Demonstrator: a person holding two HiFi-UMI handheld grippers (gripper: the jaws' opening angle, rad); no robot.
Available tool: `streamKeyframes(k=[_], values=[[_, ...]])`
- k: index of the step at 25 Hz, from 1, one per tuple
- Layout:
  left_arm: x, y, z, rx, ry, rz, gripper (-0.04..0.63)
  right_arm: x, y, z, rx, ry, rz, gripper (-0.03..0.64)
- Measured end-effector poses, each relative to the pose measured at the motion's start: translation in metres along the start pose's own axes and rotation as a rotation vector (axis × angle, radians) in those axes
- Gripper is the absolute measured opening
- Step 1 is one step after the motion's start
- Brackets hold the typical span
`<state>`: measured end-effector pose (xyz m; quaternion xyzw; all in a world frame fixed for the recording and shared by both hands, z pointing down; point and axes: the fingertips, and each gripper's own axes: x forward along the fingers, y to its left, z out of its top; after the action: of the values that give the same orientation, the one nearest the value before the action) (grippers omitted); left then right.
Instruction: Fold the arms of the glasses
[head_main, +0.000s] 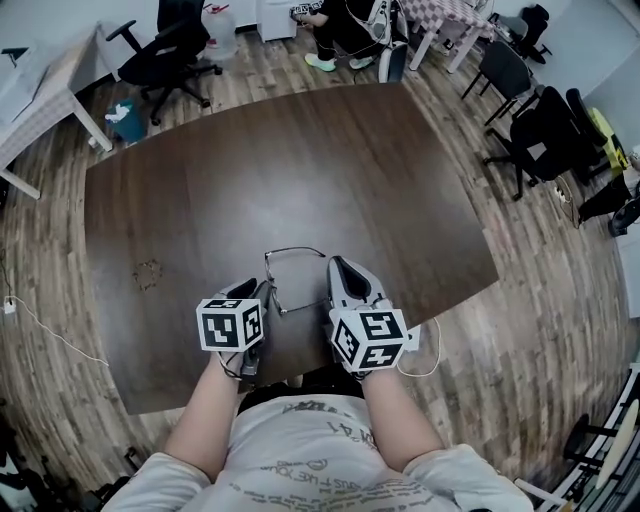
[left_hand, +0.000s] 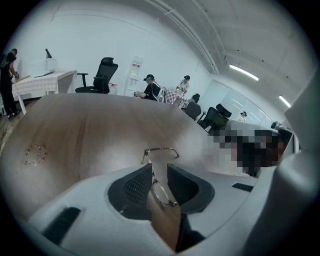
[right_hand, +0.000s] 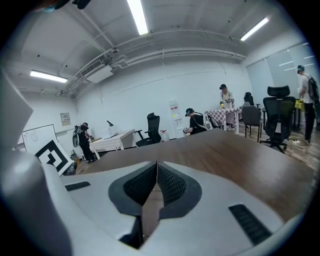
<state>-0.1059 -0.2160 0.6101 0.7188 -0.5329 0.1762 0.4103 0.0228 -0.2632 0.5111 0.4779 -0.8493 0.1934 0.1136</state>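
The left gripper (left_hand: 159, 169) has its jaws narrowly apart, one arm of the glasses (left_hand: 161, 149) lying between them; the right gripper (right_hand: 156, 167) is closed, empty. Best to close softly on that arm, then swing it inward.

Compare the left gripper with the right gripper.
The left gripper has its jaws apart; the right gripper has them closed together. The left gripper has an arm of the glasses in its gap; the right gripper holds nothing. Both sit low over the table.
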Motion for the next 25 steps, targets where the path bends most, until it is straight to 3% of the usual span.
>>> streamKeyframes(k=[6,25], values=[[0.028,0.007,-0.017,-0.139,0.069,-0.032,0.092,0.009,-0.02,0.001,0.013,0.017,-0.015,0.015],[0.073,0.018,-0.035,-0.257,0.175,0.038,0.087,-0.004,-0.057,0.005,0.017,0.021,-0.066,0.015]])
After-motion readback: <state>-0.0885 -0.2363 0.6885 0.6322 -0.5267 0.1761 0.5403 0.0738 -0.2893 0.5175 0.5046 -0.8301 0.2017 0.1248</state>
